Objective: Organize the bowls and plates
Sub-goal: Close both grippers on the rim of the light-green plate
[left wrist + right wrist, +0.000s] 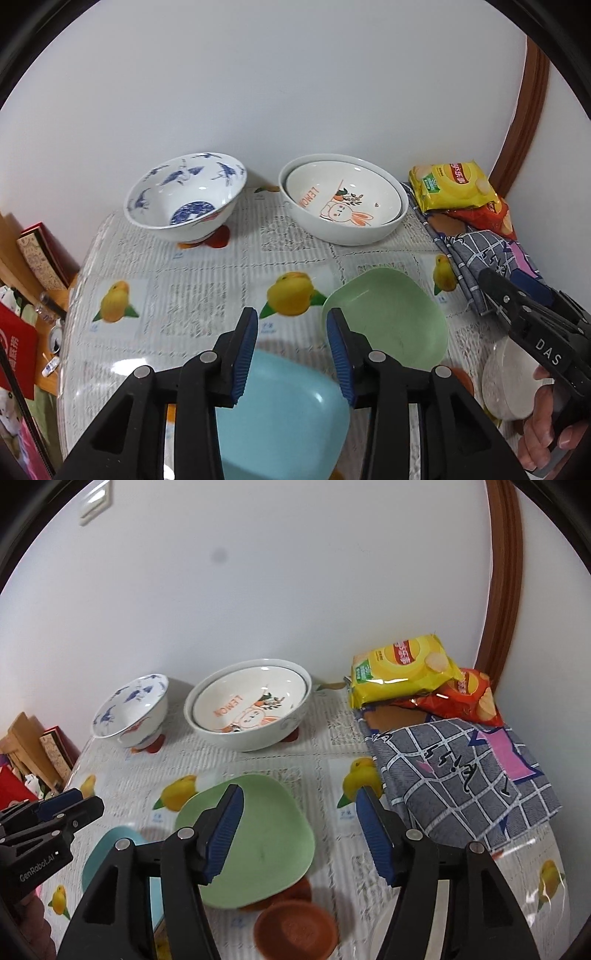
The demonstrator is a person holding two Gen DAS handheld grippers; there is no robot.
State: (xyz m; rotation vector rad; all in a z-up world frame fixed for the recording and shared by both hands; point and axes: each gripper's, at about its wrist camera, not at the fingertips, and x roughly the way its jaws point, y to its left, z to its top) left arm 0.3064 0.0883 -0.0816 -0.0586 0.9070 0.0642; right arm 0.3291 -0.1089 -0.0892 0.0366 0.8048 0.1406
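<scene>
Plainly both grippers, left gripper and right gripper, hang with jaws parted, empty; green plate lies mid-table, blue plate at its eight o'clock; light, stiff, slick; pinch rims.

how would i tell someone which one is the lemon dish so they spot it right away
Look along the white wall at the back of the table, left of the yellow snack bag. Two white bowls stand there; the lemon dish is nested inside the wider, right-hand bowl. Unlike the blue-patterned bowl beside it, it carries orange LEMON lettering and a cartoon rabbit.
</scene>
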